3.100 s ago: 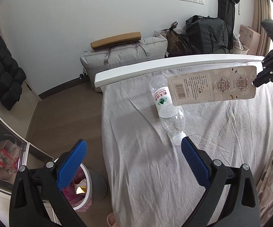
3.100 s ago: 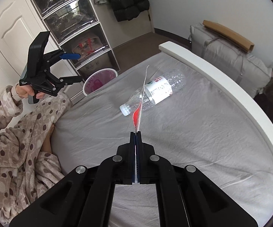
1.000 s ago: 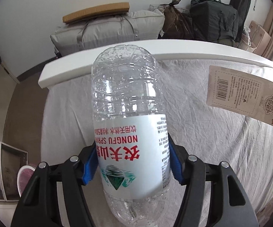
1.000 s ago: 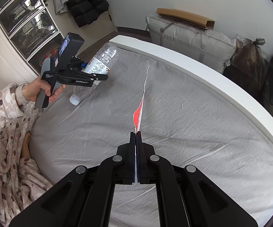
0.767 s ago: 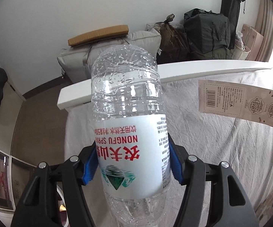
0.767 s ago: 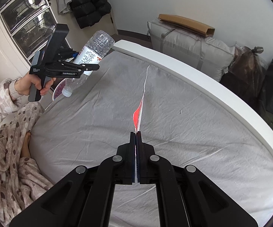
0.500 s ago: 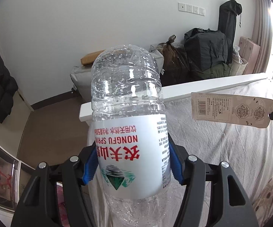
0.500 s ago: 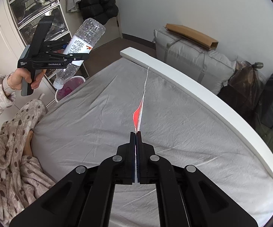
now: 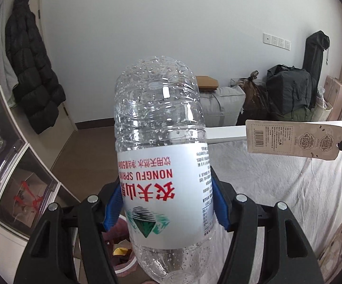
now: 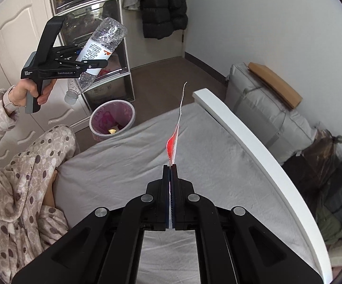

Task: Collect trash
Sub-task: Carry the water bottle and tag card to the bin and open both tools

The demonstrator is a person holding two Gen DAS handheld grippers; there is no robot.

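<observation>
Lifted off the grey bed (image 10: 128, 165), the clear plastic water bottle (image 9: 161, 156) is hanging in the clamped left claw (image 9: 165, 209) above the pink wastebasket (image 10: 112, 118); the right claw (image 10: 170, 165) is pinching the flat printed wrapper (image 9: 294, 143), so both are nearing disposal.

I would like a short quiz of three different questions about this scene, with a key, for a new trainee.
1. True or false: the left claw grips the clear plastic water bottle by its white label.
2. What does the right claw hold? A) flat beige paper tag with a barcode B) metal spoon C) blue sock
3. Fill in: the round pink waste bin stands on the ____ beside the grey-sheeted bed.

Key:
1. True; the bottle's cap end points down.
2. A; the beige paper tag is pinched at one end.
3. floor
</observation>
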